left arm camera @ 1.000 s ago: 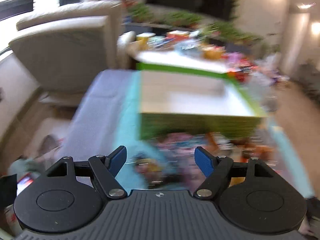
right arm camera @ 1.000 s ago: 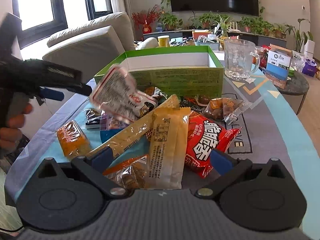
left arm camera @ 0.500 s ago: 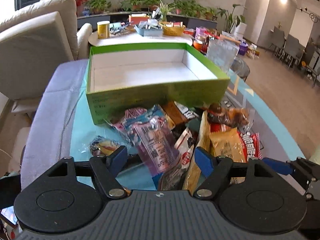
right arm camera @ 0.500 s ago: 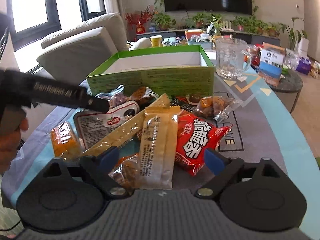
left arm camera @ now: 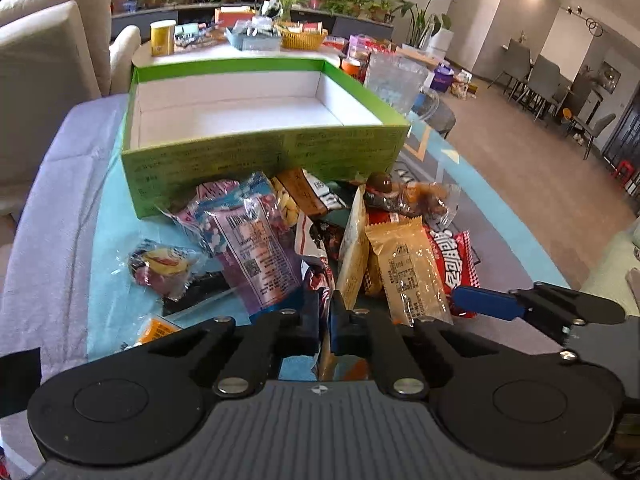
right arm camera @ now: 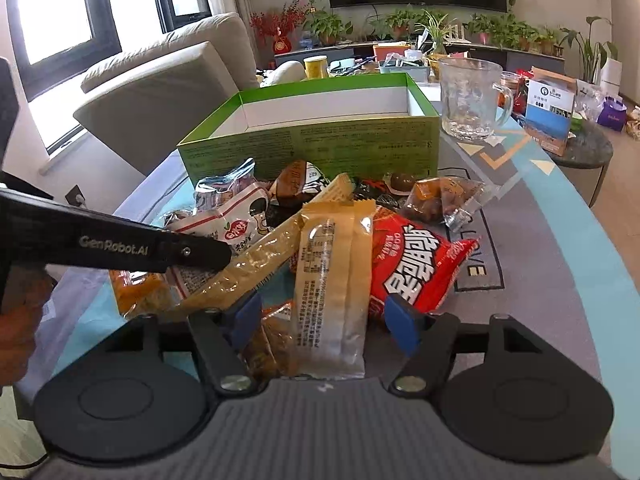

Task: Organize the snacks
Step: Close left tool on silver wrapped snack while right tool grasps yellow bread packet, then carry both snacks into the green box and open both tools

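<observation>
Snack pile (left arm camera: pixel 404 264) just front of green box (left arm camera: pixel 260 156) | your L gripper (left arm camera: pixel 326 320) pressed shut, pinching white-red pkt (right arm camera: pixel 236 220) edge | your R gripper (right arm camera: pixel 324 320) half-spread astride tan pkt (right arm camera: pixel 328 272), pads clear of it

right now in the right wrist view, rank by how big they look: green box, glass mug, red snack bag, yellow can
1. green box, largest
2. red snack bag, though it lies nearer the camera, which inflates it
3. glass mug
4. yellow can, smallest, but also farthest back
</observation>
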The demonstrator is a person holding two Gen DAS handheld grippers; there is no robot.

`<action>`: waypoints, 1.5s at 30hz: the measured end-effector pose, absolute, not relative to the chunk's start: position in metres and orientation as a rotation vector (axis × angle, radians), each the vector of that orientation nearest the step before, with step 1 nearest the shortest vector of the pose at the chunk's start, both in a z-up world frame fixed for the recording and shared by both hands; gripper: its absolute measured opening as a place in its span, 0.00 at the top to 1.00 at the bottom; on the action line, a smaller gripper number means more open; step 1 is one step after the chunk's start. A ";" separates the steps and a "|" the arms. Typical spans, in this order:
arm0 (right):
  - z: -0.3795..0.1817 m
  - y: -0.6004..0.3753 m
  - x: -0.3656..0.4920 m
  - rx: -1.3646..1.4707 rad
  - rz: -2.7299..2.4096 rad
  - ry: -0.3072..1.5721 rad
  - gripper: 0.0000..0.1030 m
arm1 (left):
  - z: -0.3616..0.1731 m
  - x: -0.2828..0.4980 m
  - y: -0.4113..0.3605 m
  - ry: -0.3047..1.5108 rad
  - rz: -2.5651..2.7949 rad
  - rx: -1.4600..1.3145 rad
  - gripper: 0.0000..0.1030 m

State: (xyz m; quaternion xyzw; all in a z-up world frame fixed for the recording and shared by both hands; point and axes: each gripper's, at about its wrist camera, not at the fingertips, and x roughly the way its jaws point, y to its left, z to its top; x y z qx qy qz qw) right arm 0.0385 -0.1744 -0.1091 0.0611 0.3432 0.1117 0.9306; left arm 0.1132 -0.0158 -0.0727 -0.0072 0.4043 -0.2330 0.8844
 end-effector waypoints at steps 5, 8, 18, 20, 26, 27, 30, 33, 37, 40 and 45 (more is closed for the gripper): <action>-0.109 -0.159 0.048 0.065 0.178 0.706 0.39 | -0.060 0.104 -0.008 0.792 -0.482 -0.026 0.98; -0.112 -0.150 0.054 -0.014 0.127 0.687 0.39 | -0.058 0.101 -0.005 0.775 -0.477 -0.025 0.98; -0.100 -0.164 0.045 -0.016 0.118 0.614 0.48 | -0.047 0.094 0.005 0.727 -0.469 -0.051 0.98; -0.090 -0.164 0.043 -0.022 0.113 0.566 0.48 | -0.043 0.094 0.005 0.709 -0.465 -0.046 0.98; -0.065 -0.171 0.050 -0.012 0.123 0.482 0.48 | -0.029 0.099 0.007 0.656 -0.450 -0.036 0.98; -0.063 -0.172 0.052 -0.009 0.124 0.473 0.48 | -0.026 0.101 0.007 0.648 -0.446 -0.035 0.98; -0.052 -0.174 0.060 -0.010 0.128 0.442 0.48 | -0.018 0.109 0.008 0.617 -0.430 -0.028 0.98; -0.043 -0.176 0.070 -0.010 0.132 0.413 0.48 | -0.009 0.120 0.007 0.584 -0.412 -0.023 0.98; -0.029 -0.183 0.092 0.006 0.133 0.374 0.48 | -0.002 0.141 0.006 0.562 -0.384 -0.016 0.98; -0.020 -0.188 0.113 0.027 0.134 0.356 0.48 | 0.003 0.157 0.004 0.543 -0.362 -0.007 0.98; -0.018 -0.191 0.142 0.034 0.130 0.351 0.48 | 0.009 0.187 0.004 0.527 -0.328 -0.005 0.98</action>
